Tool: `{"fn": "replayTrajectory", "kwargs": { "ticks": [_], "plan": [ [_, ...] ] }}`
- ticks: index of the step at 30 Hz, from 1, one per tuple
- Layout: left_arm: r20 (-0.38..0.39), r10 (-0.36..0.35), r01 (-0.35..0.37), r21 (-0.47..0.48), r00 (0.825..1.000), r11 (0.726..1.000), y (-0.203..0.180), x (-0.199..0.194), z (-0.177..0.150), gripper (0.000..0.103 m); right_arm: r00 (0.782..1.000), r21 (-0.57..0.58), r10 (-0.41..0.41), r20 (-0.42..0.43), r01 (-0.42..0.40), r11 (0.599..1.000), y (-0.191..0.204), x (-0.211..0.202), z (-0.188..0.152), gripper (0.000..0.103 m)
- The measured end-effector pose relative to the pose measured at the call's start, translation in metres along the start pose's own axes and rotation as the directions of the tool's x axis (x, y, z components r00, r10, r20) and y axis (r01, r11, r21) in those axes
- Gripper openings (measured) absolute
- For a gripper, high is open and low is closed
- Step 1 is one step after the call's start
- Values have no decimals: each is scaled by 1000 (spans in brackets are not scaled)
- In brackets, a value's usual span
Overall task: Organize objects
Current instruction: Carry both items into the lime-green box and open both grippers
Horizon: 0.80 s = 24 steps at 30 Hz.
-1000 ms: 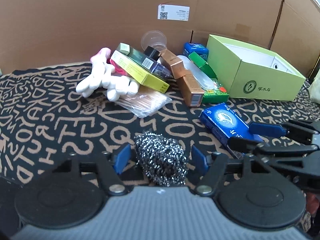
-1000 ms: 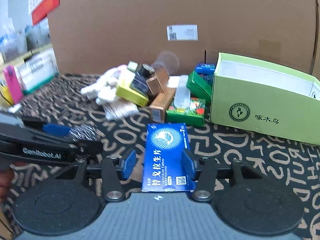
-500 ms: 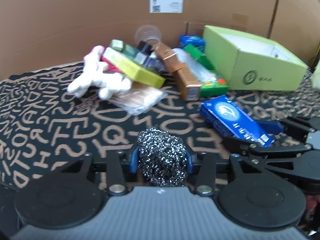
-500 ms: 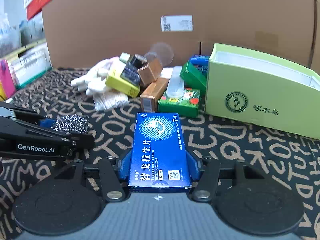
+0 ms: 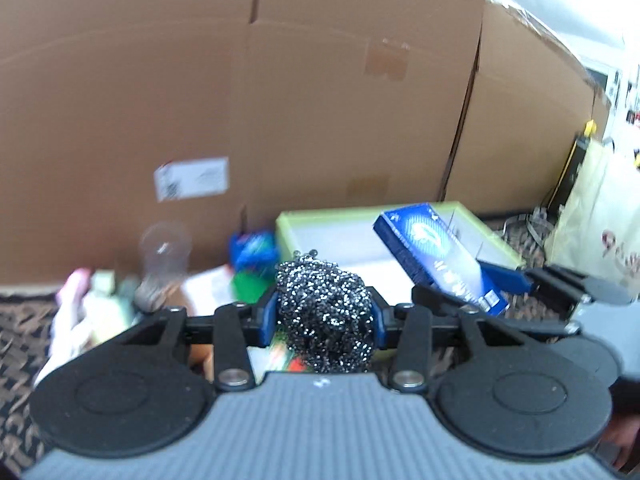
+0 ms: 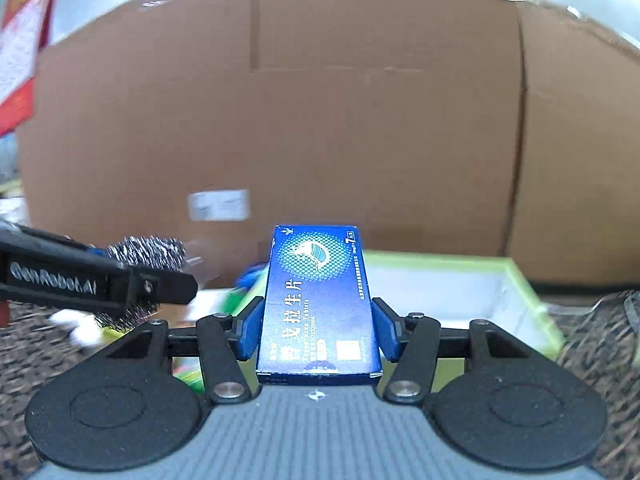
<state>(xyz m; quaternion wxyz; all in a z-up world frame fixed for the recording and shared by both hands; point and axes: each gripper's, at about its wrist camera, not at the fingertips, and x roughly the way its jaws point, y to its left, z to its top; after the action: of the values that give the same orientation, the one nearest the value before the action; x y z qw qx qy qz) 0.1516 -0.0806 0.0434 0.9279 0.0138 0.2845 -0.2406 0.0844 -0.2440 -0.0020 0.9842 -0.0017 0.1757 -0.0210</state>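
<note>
Two things are off the mat, each clamped in its own tongs. The round ball of silvery steel-wool scourer (image 5: pixel 325 316) sits squeezed between the blue pads of the left gripper (image 5: pixel 323 318), bulging above and below them, so that gripper is clenched on it. The flat dark-blue cardboard medicine box with a white-and-blue emblem (image 6: pixel 318 300) lies lengthwise between the blue pads of the right gripper (image 6: pixel 318 328), both pads pressed against its long sides, its far end tipped upward. Just past the tips of both tools stands the open lime-green cardboard box with a white inside (image 6: pixel 516 280); from the left wrist the blue box hangs over that box's opening, to the right of the scourer. To the left of the left gripper, lower down, a blurred heap of small packages (image 5: pixel 168 284) rests on the dark letter-patterned mat (image 5: pixel 16 320), among them a clear plastic cup (image 5: pixel 164 250). Behind everything rises a tall brown corrugated carton wall (image 6: pixel 340 120) carrying a white shipping label (image 6: pixel 218 205).
</note>
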Motion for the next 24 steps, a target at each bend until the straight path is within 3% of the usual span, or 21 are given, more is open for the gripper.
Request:
{"fn": "replayTrajectory", "kwargs": {
  "ticks": [5,9,13,14,16,18,24],
  "plan": [
    [30,60,-61,52,998,997,-24,58,34,43,994,-4,-75,-80,75,997,-29,59,14,60],
    [-21,98,-96,100,995,990,-35,106,41,43,982,3,-75,-173,77,997,-43,101,6,60],
    [-40,117,-111,134,992,985,-38,127,37,47,970,24,-57,-237,64,998,-52,125,-3,60],
    [-41,115,-109,129,993,986,-37,129,35,51,967,25,-53,-249,62,998,-53,130,-5,60],
    [-38,111,-106,120,993,987,-35,130,34,72,963,15,-57,-262,63,998,-53,136,-9,63],
    [-3,124,-123,107,992,987,-36,124,31,99,964,7,-69,-257,73,997,-53,135,-11,71],
    [45,137,-142,112,989,984,-37,100,25,103,980,13,-114,-165,118,993,-49,100,-8,80]
  ]
}}
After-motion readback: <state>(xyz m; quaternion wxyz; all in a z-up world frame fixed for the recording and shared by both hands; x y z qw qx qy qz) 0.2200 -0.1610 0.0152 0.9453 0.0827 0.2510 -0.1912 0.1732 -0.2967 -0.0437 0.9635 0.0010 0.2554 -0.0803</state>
